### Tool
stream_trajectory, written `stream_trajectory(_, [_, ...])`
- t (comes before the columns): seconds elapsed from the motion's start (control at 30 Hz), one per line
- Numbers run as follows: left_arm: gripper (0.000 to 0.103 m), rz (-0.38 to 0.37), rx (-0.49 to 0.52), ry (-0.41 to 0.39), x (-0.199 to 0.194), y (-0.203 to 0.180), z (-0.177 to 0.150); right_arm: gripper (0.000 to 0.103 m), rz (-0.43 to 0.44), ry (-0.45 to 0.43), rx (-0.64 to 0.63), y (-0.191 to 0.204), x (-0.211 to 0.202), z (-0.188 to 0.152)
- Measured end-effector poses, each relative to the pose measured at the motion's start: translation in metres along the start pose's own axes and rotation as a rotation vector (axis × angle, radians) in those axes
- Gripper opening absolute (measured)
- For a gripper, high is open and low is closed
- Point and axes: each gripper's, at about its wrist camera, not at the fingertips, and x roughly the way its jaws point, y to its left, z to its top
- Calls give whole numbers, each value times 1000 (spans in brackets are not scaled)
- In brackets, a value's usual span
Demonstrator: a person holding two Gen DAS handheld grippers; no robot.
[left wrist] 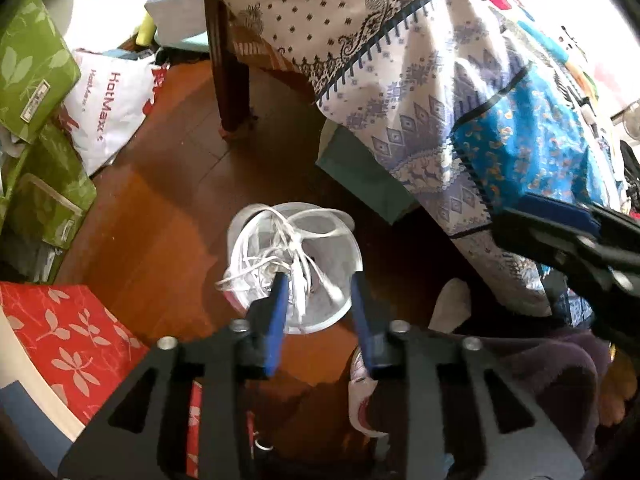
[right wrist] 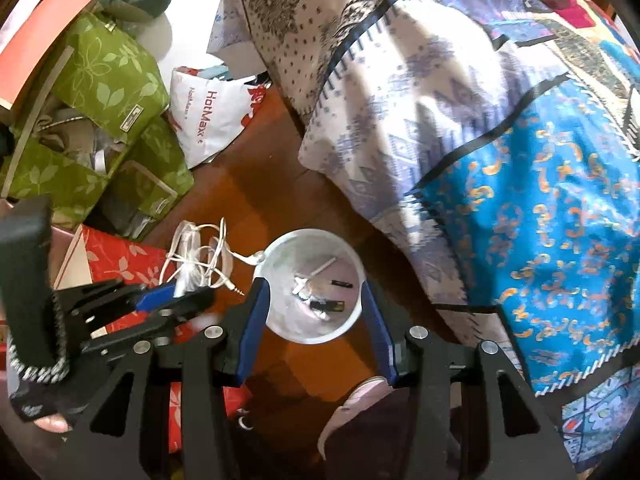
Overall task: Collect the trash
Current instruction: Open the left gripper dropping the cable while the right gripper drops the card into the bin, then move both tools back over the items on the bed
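Note:
A tangle of white earphone cable [left wrist: 280, 240] hangs at the tips of my left gripper [left wrist: 319, 280], close to its left finger. The jaws stand apart and the pads do not press on it. Below stands a white plastic cup [left wrist: 320, 232] on the wooden floor. In the right wrist view the cup [right wrist: 280, 320] holds a USB stick [right wrist: 328, 306] and small bits. My right gripper [right wrist: 313, 282] hovers over it, open, with one blue finger on each side of the rim. There the cable [right wrist: 200, 256] dangles left of the cup, at the left gripper [right wrist: 172, 296].
A patterned cloth [right wrist: 440, 120] drapes over furniture on the right, with a wooden leg [left wrist: 228, 60] behind. Green fabric boxes [right wrist: 108, 80], a red leaf-print box [left wrist: 68, 332] and a white HotMax bag [right wrist: 208, 120] crowd the left. A person's slippered foot [right wrist: 360, 404] is near the cup.

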Motion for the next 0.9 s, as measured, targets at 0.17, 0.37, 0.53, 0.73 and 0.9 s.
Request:
stream_trajectory(0.17, [33, 0, 6, -5, -3, -5, -1, 44, -7, -14, 3, -4, -11, -4])
stream_trajectory(0.37, [33, 12, 25, -49, -30, -12, -7, 44, -15, -54, -4, -2, -30, -10])
stream_trajectory(0.53, [33, 18, 44, -137, -74, -24, -13, 44, -15, -111, -7, -4, -59, -17])
stream_trajectory(0.73, [33, 22, 69, -267, -133, -49, -17, 44, -21, -223, -4, -8, -106, -28])
stream_trajectory(0.9, [33, 4, 96, -373, -176, -78, -21, 44, -24, -322, 27, -19, -150, -44])
